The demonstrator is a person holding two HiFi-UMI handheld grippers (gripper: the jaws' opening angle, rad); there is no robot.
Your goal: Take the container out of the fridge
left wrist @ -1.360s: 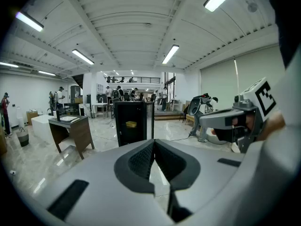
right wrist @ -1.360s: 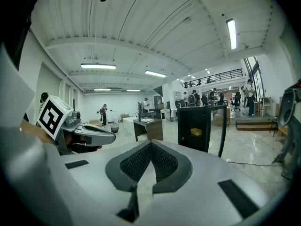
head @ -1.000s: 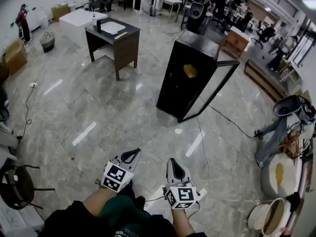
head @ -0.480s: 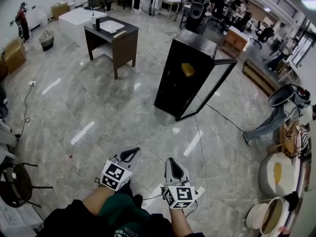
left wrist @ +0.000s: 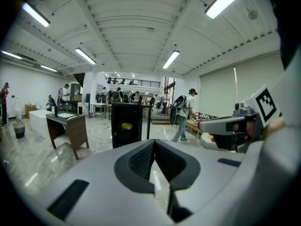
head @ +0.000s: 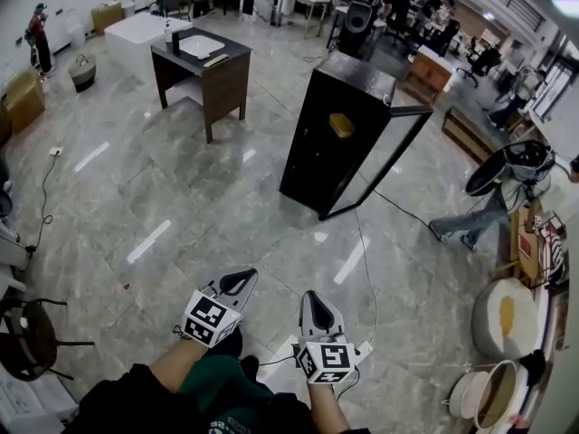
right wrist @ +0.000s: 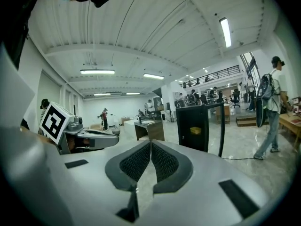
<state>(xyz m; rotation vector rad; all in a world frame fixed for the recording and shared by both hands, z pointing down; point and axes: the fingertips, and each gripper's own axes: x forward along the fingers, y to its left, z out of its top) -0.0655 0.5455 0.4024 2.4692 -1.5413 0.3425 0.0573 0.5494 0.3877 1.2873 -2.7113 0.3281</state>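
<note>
A black fridge stands on the floor ahead, its glass door swung open to the right. Inside sits a yellow container, also seen as the yellow container and the yellow container. My left gripper and right gripper are held low in front of me, far from the fridge. Both are shut with nothing between the jaws; the left gripper and right gripper show their pads meeting.
A dark wooden desk with a white tray stands at the back left. A cable runs over the marble floor from the fridge toward me. A person with a backpack walks at the right. Round tubs sit at the right edge.
The fridge and desk have shifted slightly up-left in the head view. The walking person at the right has moved left, toward the fridge. Both grippers stay shut and low.
</note>
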